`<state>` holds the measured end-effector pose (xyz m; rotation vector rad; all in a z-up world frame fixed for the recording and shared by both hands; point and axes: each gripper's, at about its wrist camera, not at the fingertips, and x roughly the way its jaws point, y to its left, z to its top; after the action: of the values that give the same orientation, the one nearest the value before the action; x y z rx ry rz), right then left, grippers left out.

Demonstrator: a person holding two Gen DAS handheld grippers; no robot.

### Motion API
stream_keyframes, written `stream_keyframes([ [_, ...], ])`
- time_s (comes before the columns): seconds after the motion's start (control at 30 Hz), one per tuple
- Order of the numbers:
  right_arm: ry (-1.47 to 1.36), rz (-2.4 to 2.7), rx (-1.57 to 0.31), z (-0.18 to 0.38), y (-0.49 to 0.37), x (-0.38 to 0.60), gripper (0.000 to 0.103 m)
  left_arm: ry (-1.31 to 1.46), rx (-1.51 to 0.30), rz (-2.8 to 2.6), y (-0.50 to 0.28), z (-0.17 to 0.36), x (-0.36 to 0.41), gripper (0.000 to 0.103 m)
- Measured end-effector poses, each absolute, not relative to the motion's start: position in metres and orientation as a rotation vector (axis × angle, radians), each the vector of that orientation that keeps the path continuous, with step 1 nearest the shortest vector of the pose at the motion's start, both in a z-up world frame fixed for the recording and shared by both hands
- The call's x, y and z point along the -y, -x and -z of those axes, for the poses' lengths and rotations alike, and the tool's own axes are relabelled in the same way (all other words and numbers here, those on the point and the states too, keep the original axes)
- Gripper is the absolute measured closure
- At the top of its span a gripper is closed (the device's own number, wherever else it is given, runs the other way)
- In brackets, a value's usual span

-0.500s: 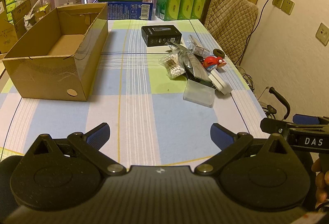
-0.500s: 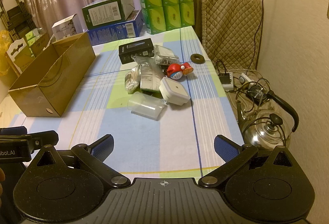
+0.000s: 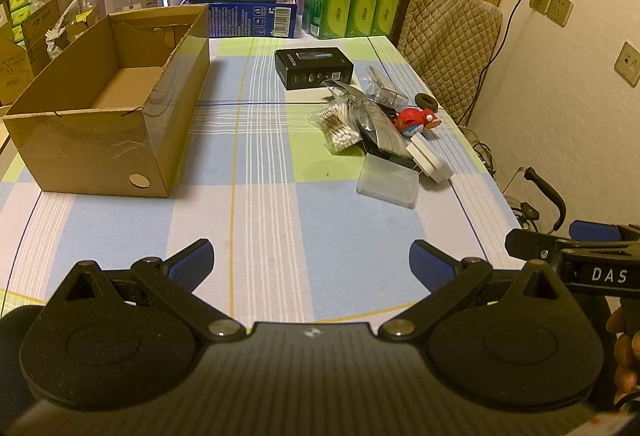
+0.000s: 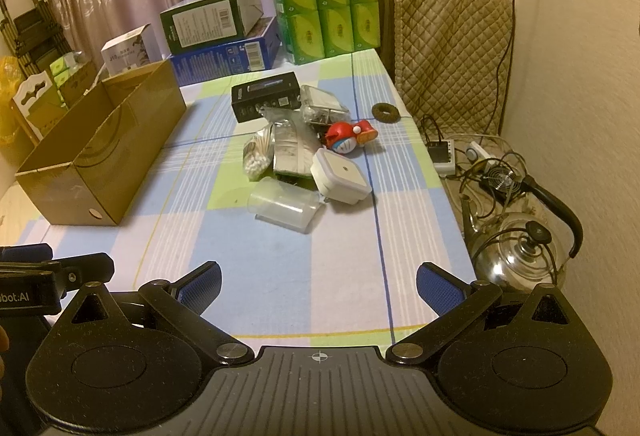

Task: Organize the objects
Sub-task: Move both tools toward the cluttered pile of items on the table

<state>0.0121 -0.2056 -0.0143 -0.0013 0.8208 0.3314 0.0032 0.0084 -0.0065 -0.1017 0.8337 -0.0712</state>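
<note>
Both claws, left claw (image 3: 310,262) and right claw (image 4: 318,286), are held spread wide over the bench (image 3: 280,220), nothing gripped. Right of the cardboard box (image 3: 108,128), the cluttered pile (image 4: 296,160) is seen.

Right claw (image 4: 318,286) gapes wide — clutter pile (image 4: 304,152) beyond.

We see an open, empty cardboard box (image 3: 108,132) standing on the left of the table. Well apart to its right lies a loose heap: a black carton (image 3: 314,67) lying flat, a bag of cotton swabs (image 3: 338,126), a red and blue toy figure (image 4: 346,138) on its side, a white square device (image 4: 340,176), and a clear plastic case (image 3: 388,185) nearest us.
</note>
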Motion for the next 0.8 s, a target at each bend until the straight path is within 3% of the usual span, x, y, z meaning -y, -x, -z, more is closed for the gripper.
stream_keyframes([
  [0.8, 0.022, -0.344, -0.758, -0.007, -0.061, 0.234, 0.002, 0.049, -0.825, 0.136, -0.055, 0.022, 0.002, 0.001],
])
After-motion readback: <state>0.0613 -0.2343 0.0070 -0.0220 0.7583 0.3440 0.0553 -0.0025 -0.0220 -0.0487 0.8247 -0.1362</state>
